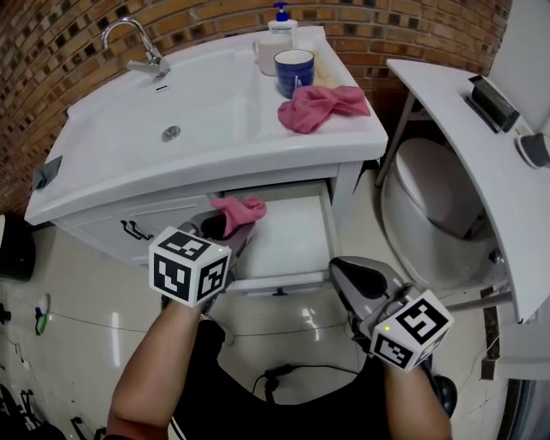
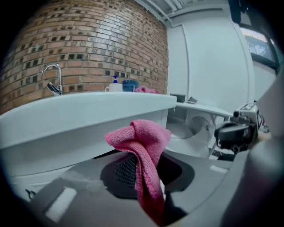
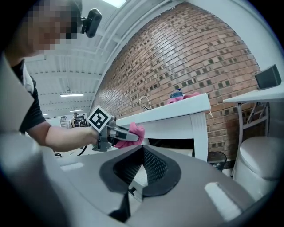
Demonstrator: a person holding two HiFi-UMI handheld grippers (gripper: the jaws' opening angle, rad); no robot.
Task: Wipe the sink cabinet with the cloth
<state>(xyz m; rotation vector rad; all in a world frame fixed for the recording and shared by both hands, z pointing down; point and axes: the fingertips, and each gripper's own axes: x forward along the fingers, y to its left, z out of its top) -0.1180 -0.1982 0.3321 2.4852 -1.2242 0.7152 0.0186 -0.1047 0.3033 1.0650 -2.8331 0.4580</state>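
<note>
The white sink cabinet point(image 1: 112, 225) has its drawer point(image 1: 288, 236) pulled open. My left gripper point(image 1: 230, 220) is shut on a pink cloth point(image 1: 246, 209) at the drawer's upper left corner, just under the countertop. In the left gripper view the cloth point(image 2: 144, 146) is bunched between the jaws and hangs down before the counter edge point(image 2: 88, 115). My right gripper point(image 1: 348, 271) hovers low in front of the drawer's right corner, shut and holding nothing. The right gripper view shows its jaws point(image 3: 141, 153) closed, with the left gripper point(image 3: 116, 133) and cloth point(image 3: 134, 131) beyond.
A second pink cloth point(image 1: 320, 106), a blue mug point(image 1: 294, 71), a white cup point(image 1: 266, 53) and a soap bottle point(image 1: 282, 19) stand on the countertop by the basin. A toilet point(image 1: 430, 206) and a white shelf point(image 1: 464, 146) are on the right. A cable point(image 1: 284, 375) lies on the floor.
</note>
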